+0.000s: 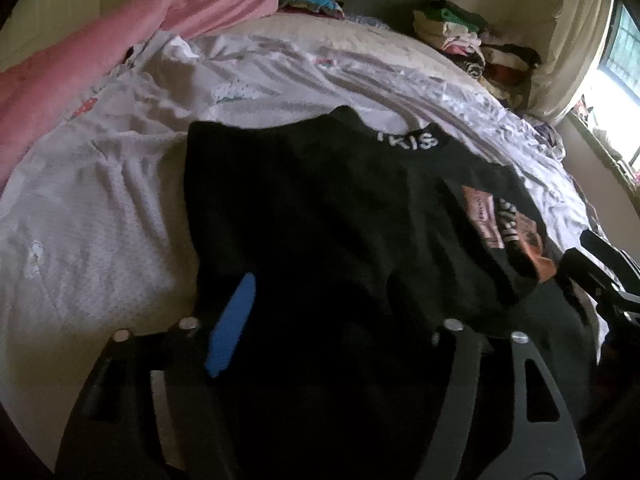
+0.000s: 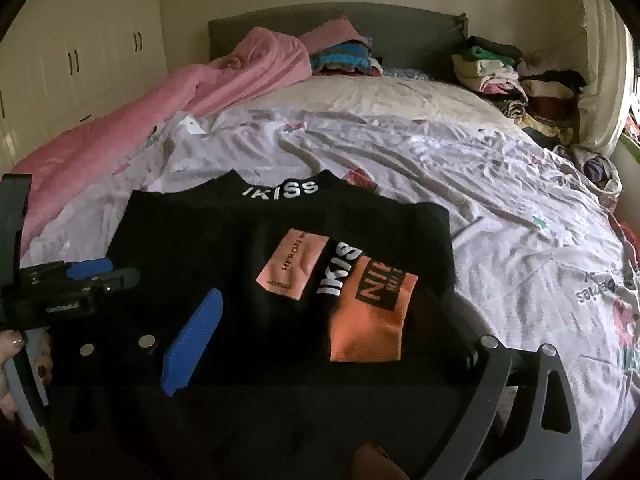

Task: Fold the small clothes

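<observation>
Black garment: a black knit top with a white-lettered collar band and pink and orange patches (image 2: 280, 264) lies flat near the foot edge of the bed, collar toward the headboard, its sides apparently folded in, so that it is ready for a further fold.
Bed cover: the pale, wrinkled printed sheet (image 2: 460, 184) carries the top and leaves bare room around it for folding.
Right gripper: the black two-finger tool with blue pads (image 2: 320, 356) hangs above the top's near hem, jaws spread wide, nothing between them; judged to have let go.
Left gripper: the matching tool (image 1: 332, 320) sits low at the top's left near corner, partly open; the right finger is lost against the dark cloth, so whether a pad pinches fabric cannot be told. In the right wrist view it (image 2: 88, 276) shows at the left edge, with a hand (image 2: 16, 360) on its handle.
Far side: a pink blanket (image 2: 160, 96) and folded clothes stacks (image 2: 516, 76) lie by the headboard, probably finished pieces kept out of the way.
Next step, judged: fold the hem toward the collar.
</observation>
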A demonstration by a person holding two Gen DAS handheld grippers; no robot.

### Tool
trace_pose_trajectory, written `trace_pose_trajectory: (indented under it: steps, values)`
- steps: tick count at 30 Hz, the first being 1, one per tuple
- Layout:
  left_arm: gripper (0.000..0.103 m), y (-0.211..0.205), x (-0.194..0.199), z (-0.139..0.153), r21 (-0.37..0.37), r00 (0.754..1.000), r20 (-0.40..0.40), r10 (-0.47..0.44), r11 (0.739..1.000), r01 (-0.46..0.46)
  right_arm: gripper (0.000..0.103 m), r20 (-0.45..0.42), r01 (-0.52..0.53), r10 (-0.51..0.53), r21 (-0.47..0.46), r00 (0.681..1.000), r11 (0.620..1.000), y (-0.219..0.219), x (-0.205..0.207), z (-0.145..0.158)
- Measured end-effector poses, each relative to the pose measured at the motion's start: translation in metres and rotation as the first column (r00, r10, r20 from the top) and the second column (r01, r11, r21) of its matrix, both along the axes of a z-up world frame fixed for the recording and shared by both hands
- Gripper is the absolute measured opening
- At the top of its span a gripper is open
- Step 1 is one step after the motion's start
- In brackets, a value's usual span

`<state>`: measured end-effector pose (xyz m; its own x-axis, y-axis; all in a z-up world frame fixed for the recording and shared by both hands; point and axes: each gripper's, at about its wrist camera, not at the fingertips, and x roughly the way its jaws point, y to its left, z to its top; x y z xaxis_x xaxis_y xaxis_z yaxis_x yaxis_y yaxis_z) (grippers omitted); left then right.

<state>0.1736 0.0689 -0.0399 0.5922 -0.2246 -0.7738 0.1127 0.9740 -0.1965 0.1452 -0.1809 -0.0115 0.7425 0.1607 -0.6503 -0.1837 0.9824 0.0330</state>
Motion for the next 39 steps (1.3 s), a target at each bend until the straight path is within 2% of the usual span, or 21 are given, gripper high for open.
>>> trace_pose_trajectory:
  steps: [11,39]
  values:
    - [0.093,0.006,-0.018,0.035,0.008,0.996,0.082,0.041,0.999,-0.042,0.098,0.055,0.023,-0.024,0.028,0.998,0.999,-0.007,-0.013,0.020]
    - [0.093,0.018,-0.065,0.080,0.028,0.980,0.184,0.076,0.996,-0.082,0.098,0.162,0.014,-0.024,0.065,0.987,0.998,-0.015,-0.054,0.065]
